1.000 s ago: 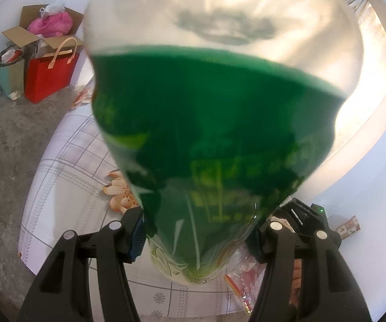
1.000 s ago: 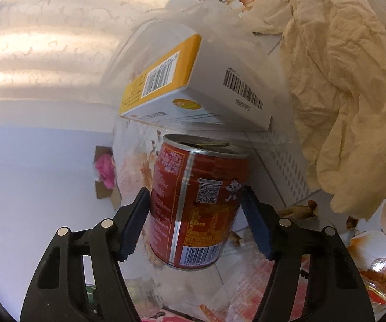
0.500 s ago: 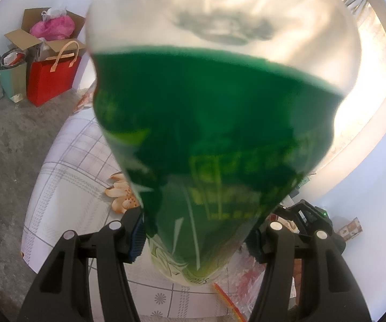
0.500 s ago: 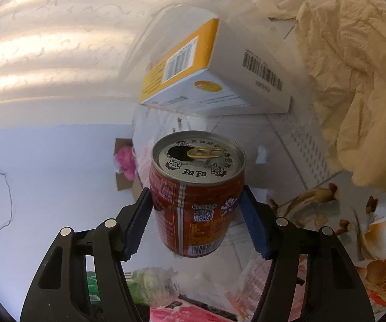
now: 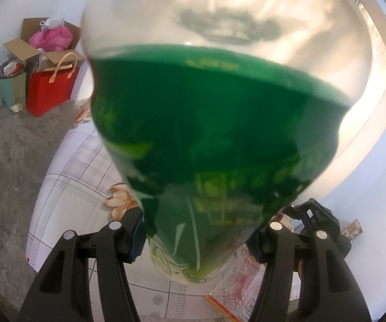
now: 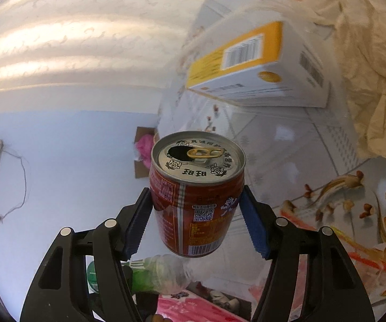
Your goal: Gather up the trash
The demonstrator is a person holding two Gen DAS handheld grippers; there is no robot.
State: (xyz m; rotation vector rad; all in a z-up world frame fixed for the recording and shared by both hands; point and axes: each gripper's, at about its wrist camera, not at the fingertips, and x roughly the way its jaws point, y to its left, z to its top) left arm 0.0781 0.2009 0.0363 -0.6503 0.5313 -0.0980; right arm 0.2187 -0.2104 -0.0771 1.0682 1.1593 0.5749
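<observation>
My left gripper (image 5: 195,230) is shut on a clear plastic bottle with a green label (image 5: 214,134), which fills most of the left wrist view, above a floral tablecloth (image 5: 66,204). My right gripper (image 6: 195,220) is shut on a red drink can (image 6: 195,201) with an open pull-tab top, held in the air above the table. The bottle also shows low in the right wrist view (image 6: 152,273).
A white and yellow carton (image 6: 260,72) and crumpled beige paper (image 6: 367,80) lie on the table. Red snack wrappers (image 6: 193,308) lie below the can. A red gift bag (image 5: 50,88) and an open cardboard box (image 5: 45,40) stand on the grey floor by the wall.
My right gripper has lifted the red can off the table and tilted it so its top faces the camera. The carton has slid right in view. The left gripper holds the bottle nearly still.
</observation>
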